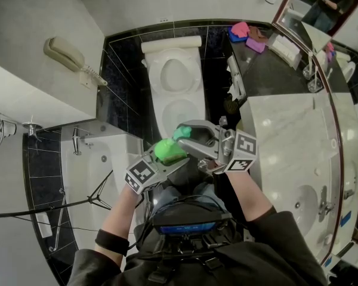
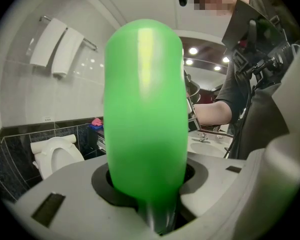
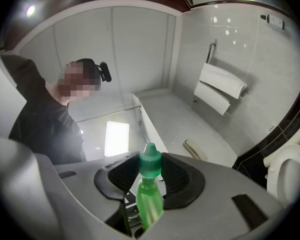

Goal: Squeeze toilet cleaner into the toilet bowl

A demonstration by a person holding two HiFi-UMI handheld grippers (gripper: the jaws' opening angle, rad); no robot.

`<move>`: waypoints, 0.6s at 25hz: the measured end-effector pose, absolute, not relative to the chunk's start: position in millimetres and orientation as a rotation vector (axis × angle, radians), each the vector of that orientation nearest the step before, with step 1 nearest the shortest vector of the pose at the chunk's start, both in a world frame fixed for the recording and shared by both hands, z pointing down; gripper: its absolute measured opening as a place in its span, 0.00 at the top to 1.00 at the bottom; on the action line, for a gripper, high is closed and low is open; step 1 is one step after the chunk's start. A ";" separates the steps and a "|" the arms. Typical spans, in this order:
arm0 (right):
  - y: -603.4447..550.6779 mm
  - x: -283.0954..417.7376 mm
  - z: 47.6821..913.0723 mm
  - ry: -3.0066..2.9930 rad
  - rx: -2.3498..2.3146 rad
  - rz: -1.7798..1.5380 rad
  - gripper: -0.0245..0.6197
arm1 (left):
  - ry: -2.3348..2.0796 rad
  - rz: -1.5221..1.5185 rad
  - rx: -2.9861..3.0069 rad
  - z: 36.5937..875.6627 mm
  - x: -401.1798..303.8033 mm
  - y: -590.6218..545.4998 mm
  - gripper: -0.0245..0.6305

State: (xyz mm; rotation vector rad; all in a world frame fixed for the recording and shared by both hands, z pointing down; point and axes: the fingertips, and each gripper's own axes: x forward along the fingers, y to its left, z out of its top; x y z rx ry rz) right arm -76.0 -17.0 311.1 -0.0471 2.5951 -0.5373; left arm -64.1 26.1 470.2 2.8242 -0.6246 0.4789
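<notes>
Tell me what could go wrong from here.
1. The left hand-held gripper clamps the green bottle; if the right hand-held gripper frees the cap now, cleaner may spurt out.
2. The bottle is held short of the toilet bowl, so spills would likely miss it.

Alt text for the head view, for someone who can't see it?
Two hand-held tools grip a green bottle in front of a white toilet: the left tool clamps its body, the right tool its capped neck. A bathtub lies at left, a sink counter at right.

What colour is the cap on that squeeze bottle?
Teal green cap on a brighter green bottle; right gripper view shows it best.
</notes>
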 end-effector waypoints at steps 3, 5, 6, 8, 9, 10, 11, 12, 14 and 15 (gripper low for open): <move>-15.1 -77.8 313.6 2.606 -0.034 -0.529 0.73 | -0.625 0.477 2.833 469.2 -61.9 24.9 0.67; -13.2 -79.2 314.0 2.610 -0.019 -0.532 0.73 | -0.593 0.477 2.836 468.6 -59.1 27.9 0.67; -12.4 -79.8 314.3 2.612 -0.013 -0.532 0.73 | -0.571 0.472 2.838 467.1 -56.9 29.8 0.67; -11.8 -80.5 314.8 2.616 -0.007 -0.529 0.73 | -0.552 0.463 2.840 465.2 -54.8 30.4 0.67; -11.8 -80.7 315.1 2.617 -0.005 -0.527 0.73 | -0.557 0.464 2.840 465.5 -55.5 29.2 0.67; -11.6 -80.8 315.2 2.619 -0.003 -0.523 0.73 | -0.563 0.467 2.840 465.9 -56.2 27.9 0.67; -11.0 -81.0 315.2 2.623 0.000 -0.520 0.73 | -0.561 0.470 2.842 465.5 -56.1 27.9 0.67; -9.5 -81.4 315.0 2.628 0.008 -0.521 0.73 | -0.548 0.472 2.843 464.7 -55.1 29.5 0.67; -5.1 -82.6 314.1 2.635 0.030 -0.536 0.73 | -0.524 0.473 2.843 464.1 -53.5 32.8 0.67; -4.2 -83.0 314.4 2.638 0.035 -0.540 0.73 | -0.518 0.474 2.843 464.1 -53.2 33.7 0.67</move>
